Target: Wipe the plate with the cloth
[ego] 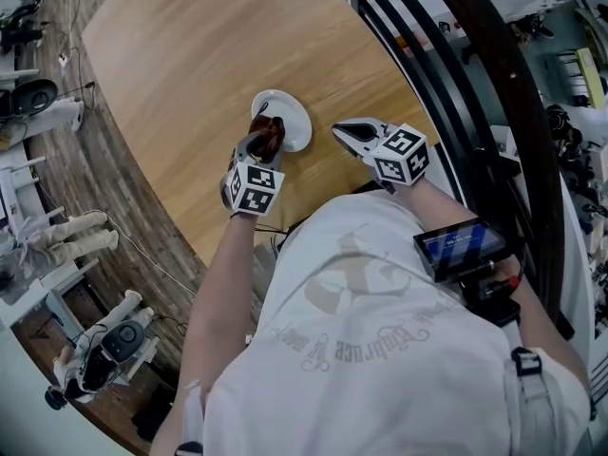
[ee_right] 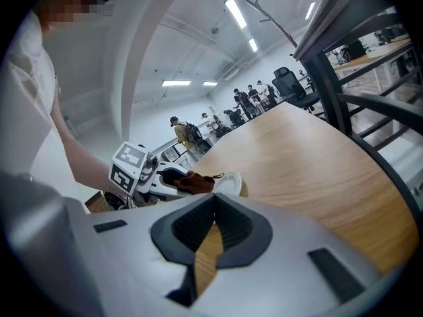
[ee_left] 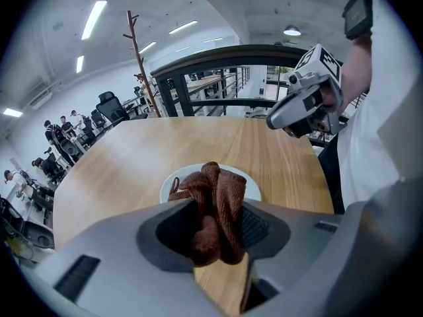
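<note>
Nearest, the person's white shirt (ego: pixel 361 350) fills the 6 o'clock side. Beyond it are two grippers. The left gripper (ego: pixel 267 133) is clamped on the one brown cloth (ee_left: pixel 215 207), bunched between its jaws. The right gripper (ee_right: pixel 213 222) has its jaws pressed together on nothing. Farther off, one white plate (ego: pixel 296 114) sits on the wooden table (ego: pixel 190 55), with the cloth over its 7 o'clock rim and the right gripper apart from it at 3 o'clock.
</note>
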{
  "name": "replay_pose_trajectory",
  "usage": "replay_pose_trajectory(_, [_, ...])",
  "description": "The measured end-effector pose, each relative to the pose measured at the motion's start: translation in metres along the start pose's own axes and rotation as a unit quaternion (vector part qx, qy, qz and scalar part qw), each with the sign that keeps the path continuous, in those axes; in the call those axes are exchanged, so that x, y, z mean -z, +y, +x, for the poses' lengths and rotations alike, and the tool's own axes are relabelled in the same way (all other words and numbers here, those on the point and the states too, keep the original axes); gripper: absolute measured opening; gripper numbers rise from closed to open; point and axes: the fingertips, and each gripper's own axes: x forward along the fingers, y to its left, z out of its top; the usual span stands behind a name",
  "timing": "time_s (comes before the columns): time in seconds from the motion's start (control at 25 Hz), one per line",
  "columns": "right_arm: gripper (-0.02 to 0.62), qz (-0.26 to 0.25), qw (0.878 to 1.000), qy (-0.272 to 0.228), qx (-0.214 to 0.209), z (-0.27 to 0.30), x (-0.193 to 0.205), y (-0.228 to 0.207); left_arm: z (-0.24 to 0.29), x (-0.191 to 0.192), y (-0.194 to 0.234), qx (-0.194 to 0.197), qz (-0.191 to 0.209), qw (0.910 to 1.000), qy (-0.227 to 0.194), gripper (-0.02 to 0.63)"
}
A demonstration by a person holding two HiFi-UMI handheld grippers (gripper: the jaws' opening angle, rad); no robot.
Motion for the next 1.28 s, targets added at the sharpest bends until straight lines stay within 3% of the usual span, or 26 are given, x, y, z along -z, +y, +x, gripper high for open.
replay_pose_trajectory(0.32, [0.014, 0.015, 1.000, -0.005, 0.017, -0.011, -0.002, -0.006, 0.017, -0.035, -0.019, 0.040, 0.031, 0.9986, -0.016, 0.170])
replay_pose_trajectory(0.6, [0.014, 0.019, 1.000, -0.004, 0.022, -0.016, 0.002, -0.001, 0.025, -0.065, -0.025, 0.047, 0.052, 0.9971, -0.031, 0.170])
replay_pose_trajectory(0.88, [0.014, 0.015, 1.000, -0.001, 0.013, -0.010, -0.003, 0.003, 0.019, -0.038, -0.015, 0.025, 0.089, 0.9951, 0.034, 0.170])
replay_pose_trajectory(1.28, [0.014, 0.011, 1.000, 0.001, -0.005, 0.002, -0.005, 0.009, -0.006, 0.001, 0.012, -0.011, 0.075, 0.9946, 0.070, 0.170])
